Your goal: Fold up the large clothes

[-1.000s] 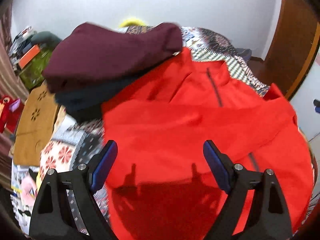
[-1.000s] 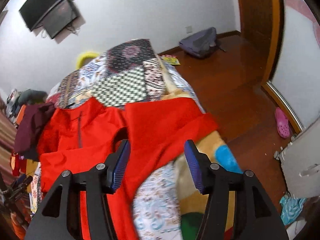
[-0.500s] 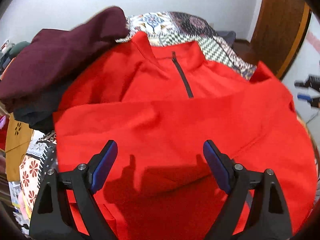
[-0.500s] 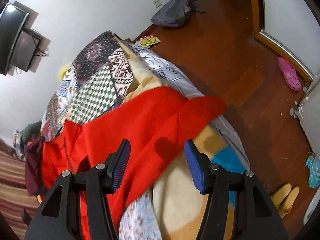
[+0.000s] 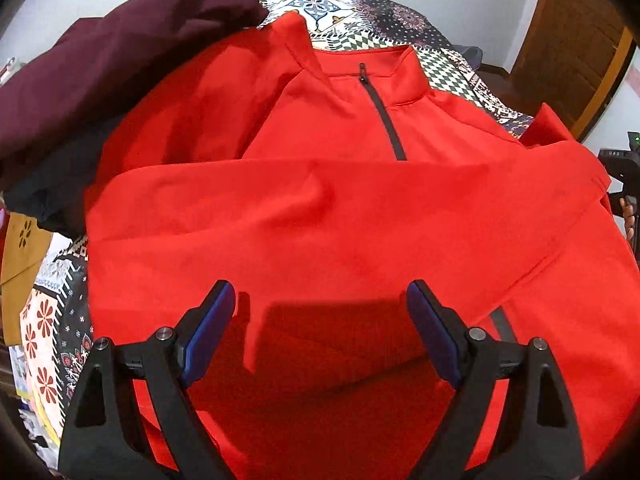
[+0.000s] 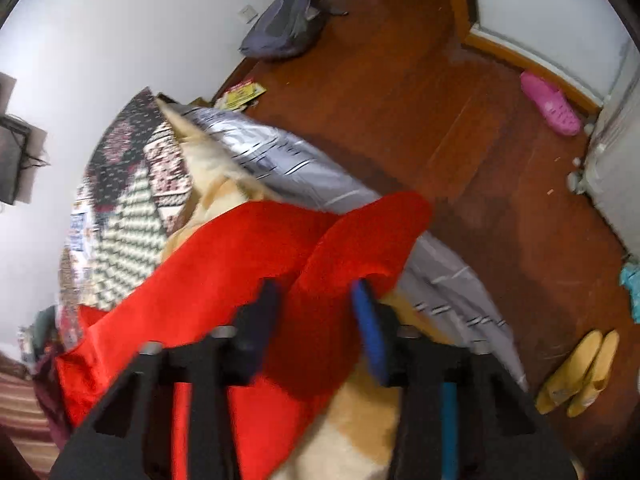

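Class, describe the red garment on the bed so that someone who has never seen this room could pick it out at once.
Start from the bed with the patchwork quilt. Spread across the quilt, directly ahead of the left claw, lies the red pullover. Unlike the maroon clothes piled beside it, it is bright red, with a stand-up collar and a short dark zip running down from the neck.

Pullover [image 5: 360, 220] flat on the quilt [image 5: 360, 12], clothes pile [image 5: 100, 60] left (overlapping its shoulder), sleeve [image 6: 360, 240] over the bed's edge.
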`<action>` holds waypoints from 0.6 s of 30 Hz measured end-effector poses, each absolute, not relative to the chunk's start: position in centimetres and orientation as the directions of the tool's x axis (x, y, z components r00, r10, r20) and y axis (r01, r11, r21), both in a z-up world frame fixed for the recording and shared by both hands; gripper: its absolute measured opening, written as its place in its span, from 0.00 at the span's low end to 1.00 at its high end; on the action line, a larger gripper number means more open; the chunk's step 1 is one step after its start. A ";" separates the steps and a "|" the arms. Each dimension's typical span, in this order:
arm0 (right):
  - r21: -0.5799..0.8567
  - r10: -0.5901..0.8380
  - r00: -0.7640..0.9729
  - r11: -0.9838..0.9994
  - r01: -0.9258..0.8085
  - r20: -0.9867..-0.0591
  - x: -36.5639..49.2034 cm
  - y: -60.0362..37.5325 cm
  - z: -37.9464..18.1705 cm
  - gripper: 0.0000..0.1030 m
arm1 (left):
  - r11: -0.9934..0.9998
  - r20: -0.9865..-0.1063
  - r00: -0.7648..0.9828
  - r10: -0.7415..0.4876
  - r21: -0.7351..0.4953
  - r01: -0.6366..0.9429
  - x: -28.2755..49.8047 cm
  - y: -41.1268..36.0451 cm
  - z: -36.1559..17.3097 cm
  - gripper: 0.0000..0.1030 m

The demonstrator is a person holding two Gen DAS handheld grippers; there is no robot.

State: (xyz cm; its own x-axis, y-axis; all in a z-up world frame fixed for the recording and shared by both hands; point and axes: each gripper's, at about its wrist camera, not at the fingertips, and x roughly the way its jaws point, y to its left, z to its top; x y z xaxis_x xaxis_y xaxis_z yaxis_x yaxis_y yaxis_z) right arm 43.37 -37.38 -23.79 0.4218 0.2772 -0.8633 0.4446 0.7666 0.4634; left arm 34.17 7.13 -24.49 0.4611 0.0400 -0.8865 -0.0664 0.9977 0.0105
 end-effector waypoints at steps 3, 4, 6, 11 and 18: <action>0.454 0.276 0.414 0.781 0.428 -0.867 43.6 -37.4 -23.6 0.14 | 0.997 -0.879 0.475 0.041 0.009 -0.071 33.7 7.3 -24.1 0.85; 0.447 0.273 0.413 0.790 0.419 -0.869 43.6 -37.3 -23.6 0.11 | 0.997 -0.878 0.478 0.041 0.008 -0.072 33.6 7.3 -24.0 0.85; 0.440 0.264 0.424 0.806 0.397 -0.866 43.6 -36.9 -22.8 0.09 | 0.997 -0.875 0.482 0.041 0.007 -0.073 33.4 7.4 -23.8 0.85; 0.515 0.288 0.531 0.783 0.349 -0.797 42.9 -37.0 -18.6 0.08 | 0.997 -0.864 0.500 0.059 0.030 -0.065 32.4 7.4 -22.8 0.85; 0.525 0.339 0.657 0.845 0.103 -0.674 41.3 -33.4 -8.7 0.08 | 0.997 -0.850 0.522 0.066 0.042 -0.059 31.6 7.4 -21.8 0.85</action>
